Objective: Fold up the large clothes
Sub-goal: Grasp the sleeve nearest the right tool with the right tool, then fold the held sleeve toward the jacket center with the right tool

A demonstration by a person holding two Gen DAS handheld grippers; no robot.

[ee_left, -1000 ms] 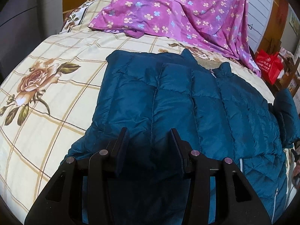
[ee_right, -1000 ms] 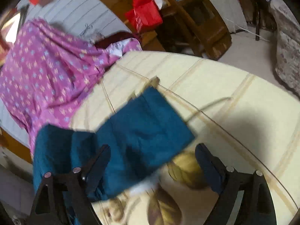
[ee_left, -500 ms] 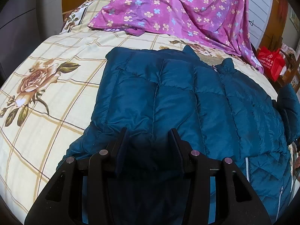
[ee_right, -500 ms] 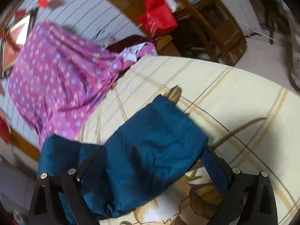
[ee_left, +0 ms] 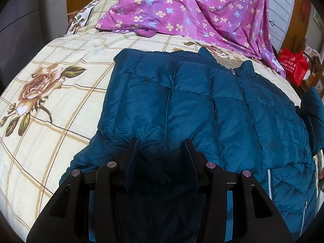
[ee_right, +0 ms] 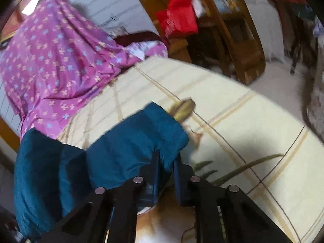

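Checked rose bedspread under me, purple sheet heaped behind, red bag by wooden furniture; the jacket lies flat; my left claw grips its hem (half-spread); my right claw pinches its sleeve.

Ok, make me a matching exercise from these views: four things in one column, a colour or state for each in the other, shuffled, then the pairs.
Things:
1. jacket
2. sheet
3. bag
4. right hand-held gripper

Colour or state:
A. red
B. shut on the sleeve
C. teal, quilted
D. purple with small flowers

Pairs: 1-C, 2-D, 3-A, 4-B
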